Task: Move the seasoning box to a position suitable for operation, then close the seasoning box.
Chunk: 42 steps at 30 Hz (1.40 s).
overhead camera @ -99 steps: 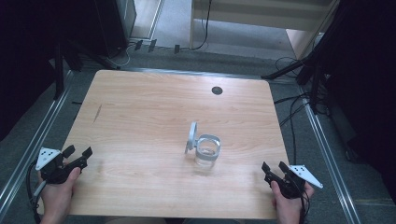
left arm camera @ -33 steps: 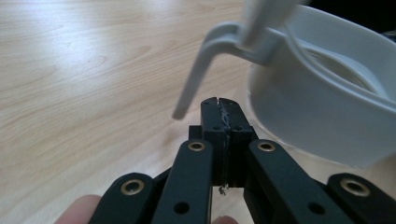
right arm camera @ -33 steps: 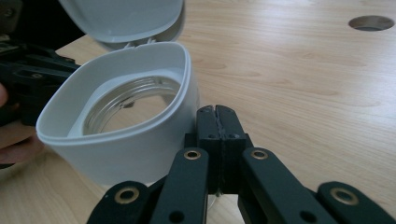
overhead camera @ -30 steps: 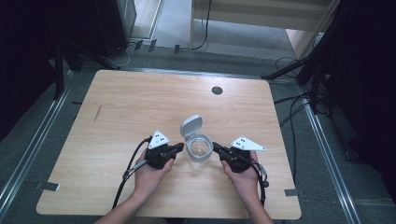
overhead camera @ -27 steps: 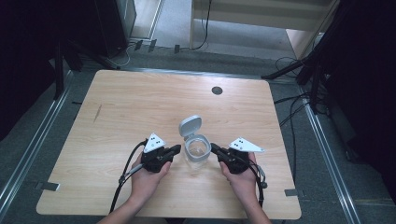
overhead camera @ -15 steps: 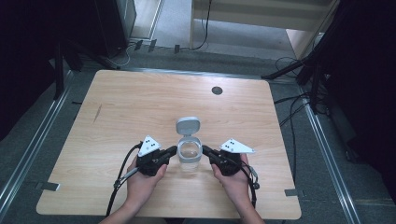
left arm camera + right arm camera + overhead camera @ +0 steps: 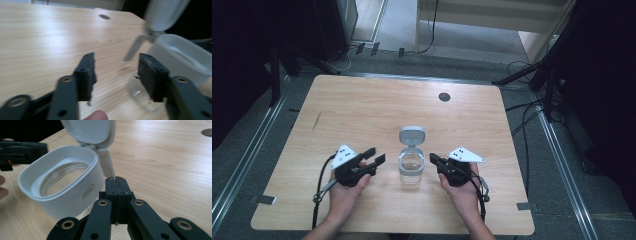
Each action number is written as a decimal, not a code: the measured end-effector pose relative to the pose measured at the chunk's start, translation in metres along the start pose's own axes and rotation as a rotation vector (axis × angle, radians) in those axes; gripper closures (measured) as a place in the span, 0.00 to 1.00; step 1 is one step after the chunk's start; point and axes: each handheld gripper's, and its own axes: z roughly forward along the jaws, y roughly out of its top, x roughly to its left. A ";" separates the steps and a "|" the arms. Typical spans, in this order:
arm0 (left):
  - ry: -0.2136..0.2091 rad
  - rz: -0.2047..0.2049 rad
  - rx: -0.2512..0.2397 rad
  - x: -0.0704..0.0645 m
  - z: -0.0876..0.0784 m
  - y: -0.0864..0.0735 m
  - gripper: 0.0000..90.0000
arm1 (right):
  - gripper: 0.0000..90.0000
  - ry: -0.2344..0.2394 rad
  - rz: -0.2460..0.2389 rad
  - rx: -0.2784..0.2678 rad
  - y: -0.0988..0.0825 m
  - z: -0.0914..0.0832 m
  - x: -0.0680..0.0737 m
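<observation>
A: Both my claws slid back toward me since a sec ago, and the see-through glass jar with the white plastic collar and flip-up lid (image 7: 411, 162) now sits a bit nearer my edge of the light wooden table (image 7: 362, 110) vs. before.

B: Where's the jar now?

A: Upright on the table, between my two claws. Its lid (image 7: 412, 135) stands open, tipped to the far side, w/ a white hinge strap (image 7: 107, 165) hanging behind.

B: What's your left claw doing?

A: My left claw (image 7: 374, 156) is spread wide, nothing between the black pads (image 7: 86, 72). It's just beside the jar, pointing at it, not touching. Jar looks blurry past the pads in the left gripper view.

B: And the right one?

A: My right claw (image 7: 434, 159) is squeezed tight, pads pressed together w/ nothing in them. The tip is right next to the jar's white collar (image 7: 62, 192); can't tell if it touches.
</observation>
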 end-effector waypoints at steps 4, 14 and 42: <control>0.075 -0.049 -0.004 0.039 -0.026 -0.011 0.24 | 1.00 -0.011 0.013 -0.020 0.006 -0.001 -0.006; 0.205 -0.097 -0.058 0.104 -0.092 -0.022 0.16 | 1.00 -0.018 0.032 -0.059 0.031 0.001 -0.006; 0.247 -0.063 -0.009 0.113 -0.092 -0.033 0.17 | 1.00 0.047 0.018 -0.102 0.090 0.030 -0.001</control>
